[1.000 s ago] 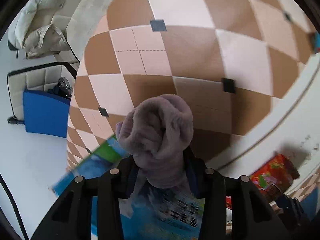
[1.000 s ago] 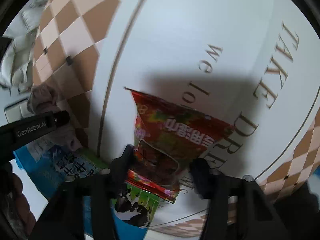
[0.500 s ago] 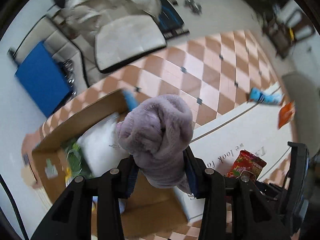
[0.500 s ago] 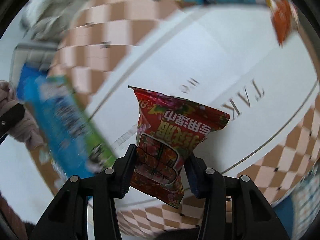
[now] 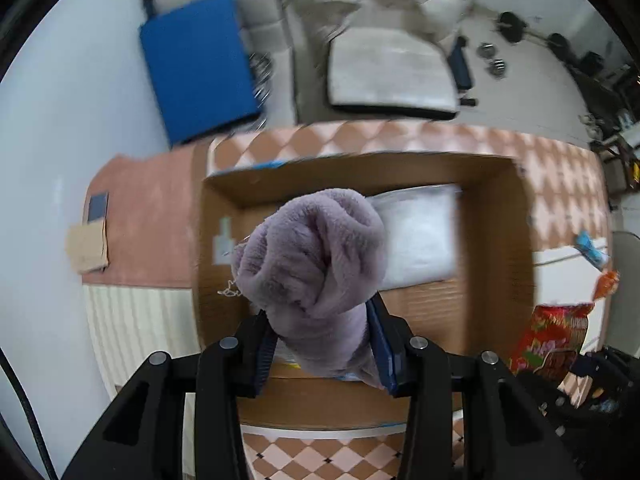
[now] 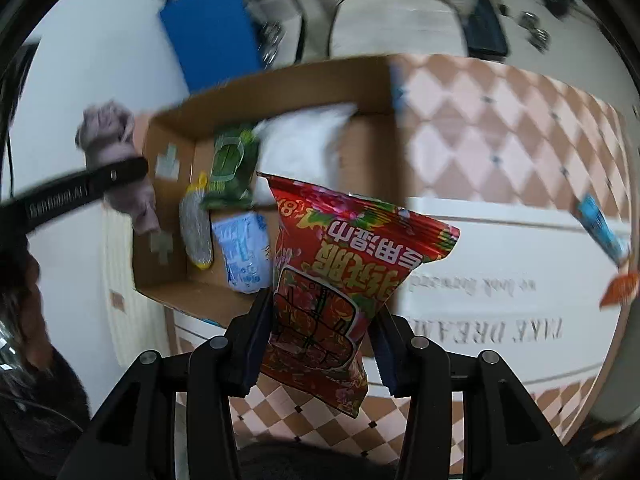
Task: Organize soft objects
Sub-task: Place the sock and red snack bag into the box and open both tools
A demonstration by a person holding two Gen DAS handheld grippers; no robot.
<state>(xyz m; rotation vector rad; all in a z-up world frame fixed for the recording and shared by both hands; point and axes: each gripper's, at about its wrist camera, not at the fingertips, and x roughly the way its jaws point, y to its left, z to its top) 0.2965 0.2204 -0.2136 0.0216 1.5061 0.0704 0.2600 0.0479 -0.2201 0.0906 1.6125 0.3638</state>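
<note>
left claw (image 5: 320, 344) clamps purple sock (image 5: 316, 256), now swung from over the rug to above box (image 5: 496, 280) | right claw (image 6: 318, 344) grips red pack (image 6: 344, 280), now near box edge | judged next: drop both in

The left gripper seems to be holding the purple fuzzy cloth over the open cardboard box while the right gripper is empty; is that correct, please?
Not quite. The right gripper is not empty: the right wrist view shows it shut on a red snack bag. The rest holds: the left gripper holds the purple fuzzy cloth over the open cardboard box.
</note>
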